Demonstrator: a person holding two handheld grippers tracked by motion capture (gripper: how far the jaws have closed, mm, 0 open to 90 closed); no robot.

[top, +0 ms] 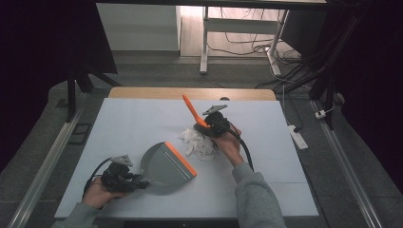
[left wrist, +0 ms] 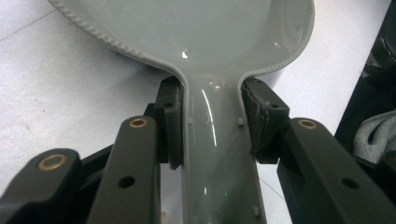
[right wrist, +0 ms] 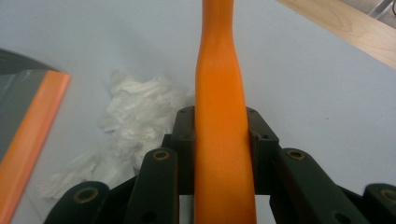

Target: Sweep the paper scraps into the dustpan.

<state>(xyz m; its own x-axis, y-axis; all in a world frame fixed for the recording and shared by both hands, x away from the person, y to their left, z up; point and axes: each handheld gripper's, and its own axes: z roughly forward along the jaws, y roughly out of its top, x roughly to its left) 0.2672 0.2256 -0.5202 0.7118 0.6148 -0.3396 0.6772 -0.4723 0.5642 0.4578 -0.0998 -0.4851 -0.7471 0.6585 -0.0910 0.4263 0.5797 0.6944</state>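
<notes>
A grey dustpan (top: 164,164) with an orange lip lies on the table at the front left, its mouth facing right. My left gripper (top: 141,181) is shut on its handle. In the left gripper view the grey dustpan handle (left wrist: 219,154) runs between the pads of the left gripper (left wrist: 212,121). An orange brush handle (top: 191,110) slants up and to the back from my right gripper (top: 206,127), which is shut on it. The right gripper (right wrist: 222,135) clamps the brush handle (right wrist: 220,93) from both sides. Crumpled white paper (top: 198,142) lies just below that gripper, between it and the dustpan's orange lip (right wrist: 28,126).
The table (top: 266,156) has a pale cover and a wooden back edge (top: 190,92). Metal rails run along both sides of it. A power strip (top: 298,137) and cables lie on the floor at the right, with a desk frame (top: 205,42) behind.
</notes>
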